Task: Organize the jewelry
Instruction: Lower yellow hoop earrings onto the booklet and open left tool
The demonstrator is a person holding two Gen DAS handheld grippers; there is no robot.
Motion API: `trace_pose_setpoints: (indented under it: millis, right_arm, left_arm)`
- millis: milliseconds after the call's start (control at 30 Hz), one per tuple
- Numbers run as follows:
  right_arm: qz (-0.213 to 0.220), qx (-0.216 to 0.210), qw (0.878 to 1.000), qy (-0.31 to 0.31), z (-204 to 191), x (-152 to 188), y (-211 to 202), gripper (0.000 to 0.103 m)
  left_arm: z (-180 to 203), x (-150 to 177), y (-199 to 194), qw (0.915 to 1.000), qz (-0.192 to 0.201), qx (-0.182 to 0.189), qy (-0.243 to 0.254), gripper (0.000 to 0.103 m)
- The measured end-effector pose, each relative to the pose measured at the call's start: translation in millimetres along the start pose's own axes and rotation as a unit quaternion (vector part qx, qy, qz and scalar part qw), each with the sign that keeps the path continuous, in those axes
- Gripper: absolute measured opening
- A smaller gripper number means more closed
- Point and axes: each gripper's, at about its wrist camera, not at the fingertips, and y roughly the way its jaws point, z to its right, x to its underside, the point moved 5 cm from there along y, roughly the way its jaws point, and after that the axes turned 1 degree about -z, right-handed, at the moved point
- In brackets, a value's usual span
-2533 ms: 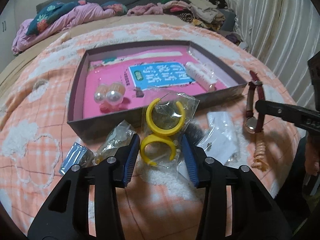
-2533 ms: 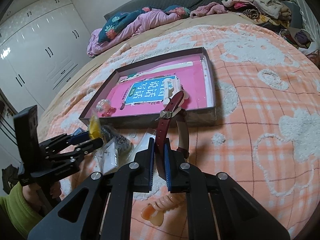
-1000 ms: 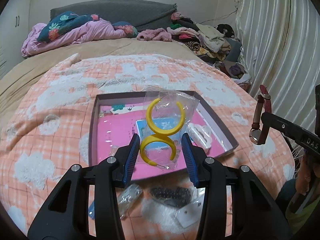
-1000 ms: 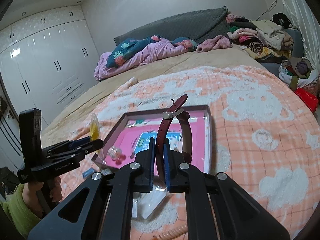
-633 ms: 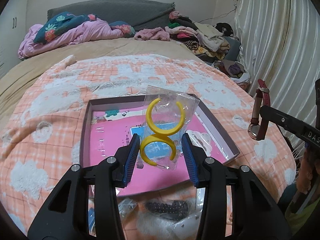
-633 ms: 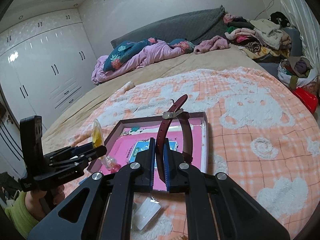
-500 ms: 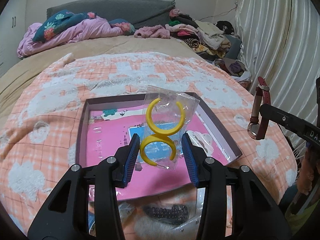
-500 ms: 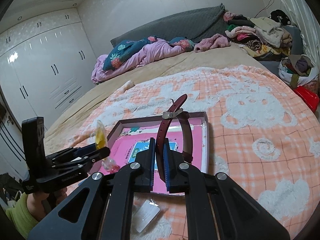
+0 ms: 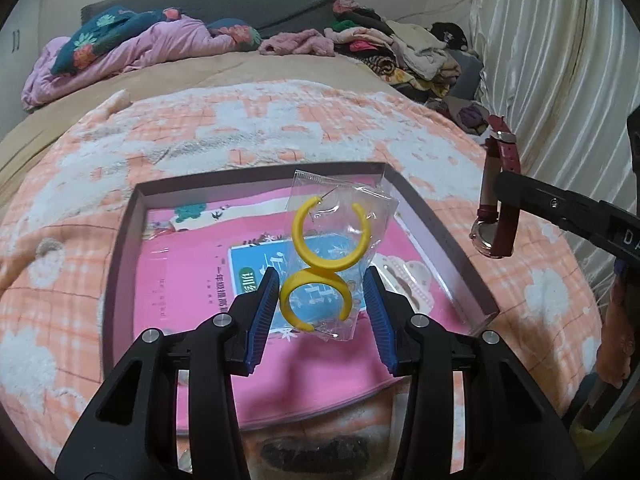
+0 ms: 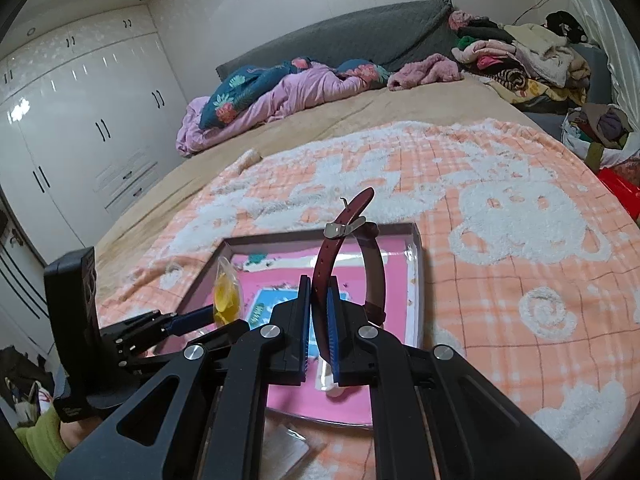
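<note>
My left gripper (image 9: 320, 300) is shut on a clear bag of yellow hoop earrings (image 9: 326, 256), held above the shallow box (image 9: 120, 240) with a pink bottom and a blue card. The right wrist view shows the same bag (image 10: 226, 296) edge-on over the box's left part. My right gripper (image 10: 318, 300) is shut on the strap of a dark red watch (image 10: 340, 248), held above the box (image 10: 416, 264). The watch (image 9: 498, 208) hangs beyond the box's right wall in the left wrist view. A pearl item in plastic (image 9: 412, 280) lies in the box's right part.
The box sits on an orange and white fleece blanket (image 10: 520, 240) on a bed. A dark beaded piece (image 9: 316, 448) and a clear packet (image 10: 288, 448) lie on the blanket in front of the box. Clothes (image 10: 520, 56) pile at the far right. Wardrobes (image 10: 80, 140) stand left.
Both grippers have come lower and forward over the box with their loads still held. The box now fills more of both views.
</note>
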Motion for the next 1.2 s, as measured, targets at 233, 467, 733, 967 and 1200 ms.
trace_pose_setpoints:
  millis: [233, 467, 733, 967, 1200]
  right_arm:
    - [-0.031, 0.018, 0.999, 0.002, 11, 20, 23, 0.008]
    - [-0.051, 0.021, 0.998, 0.006, 19, 34, 34, 0.008]
    - [-0.064, 0.022, 0.998, 0.004, 19, 41, 38, 0.008]
    - [-0.075, 0.024, 0.997, 0.019, 28, 44, 40, 0.012]
    - [-0.064, 0.02, 0.997, 0.025, 32, 41, 31, 0.019]
  left_arm:
    - [4, 11, 20, 0.9997, -0.022, 0.003, 0.01, 0.036]
    - [2, 16, 26, 0.9995, -0.03, -0.001, 0.01, 0.036]
    - [1, 18, 27, 0.9994, -0.032, -0.002, 0.01, 0.036]
    - [-1, 19, 23, 0.9995, -0.03, -0.007, 0.006, 0.051]
    - [-1, 17, 15, 0.9996, -0.026, -0.008, -0.001, 0.064]
